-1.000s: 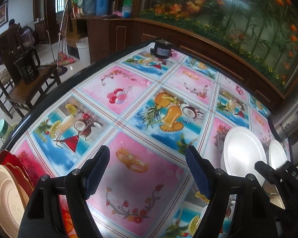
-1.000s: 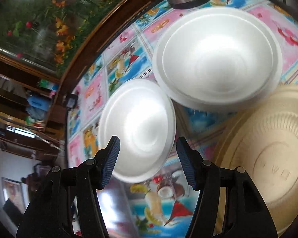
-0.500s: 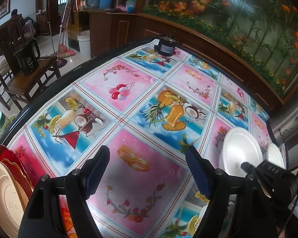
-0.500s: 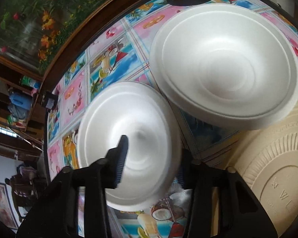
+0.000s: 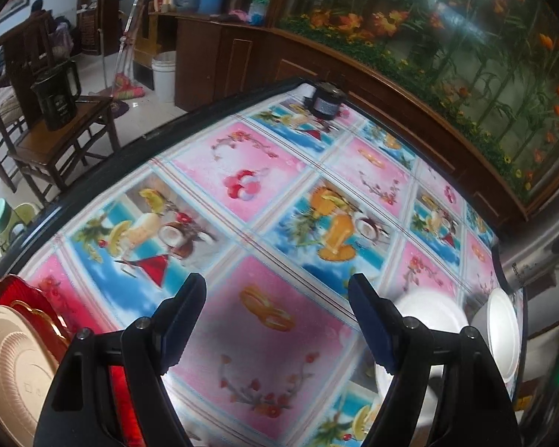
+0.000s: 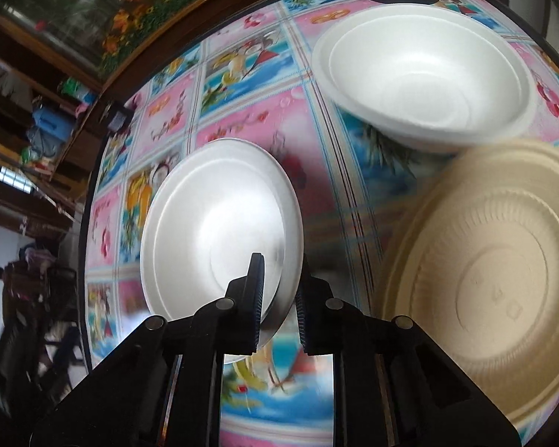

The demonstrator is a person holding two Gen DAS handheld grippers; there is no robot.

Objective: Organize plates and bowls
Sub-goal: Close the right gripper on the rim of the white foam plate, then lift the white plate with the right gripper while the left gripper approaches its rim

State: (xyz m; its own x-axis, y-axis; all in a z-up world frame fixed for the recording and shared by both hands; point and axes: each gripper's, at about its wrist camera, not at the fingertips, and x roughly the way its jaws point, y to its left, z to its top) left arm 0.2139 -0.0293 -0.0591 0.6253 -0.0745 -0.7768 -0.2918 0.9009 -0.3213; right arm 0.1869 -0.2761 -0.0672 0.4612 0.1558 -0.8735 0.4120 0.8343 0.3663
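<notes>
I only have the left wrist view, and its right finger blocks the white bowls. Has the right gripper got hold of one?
Observer: Yes. The right gripper is shut on the rim of the smaller white foam bowl, one finger inside and one outside.
Operator: Is that bowl lying flat?
Observer: No, it is tilted up on edge, its hollow side turned toward the left of the right wrist view.
Operator: What is next to it on that side?
Observer: A beige ribbed plate lies to the right of the gripper, just below a larger white foam bowl that sits upright on the cloth.
</notes>
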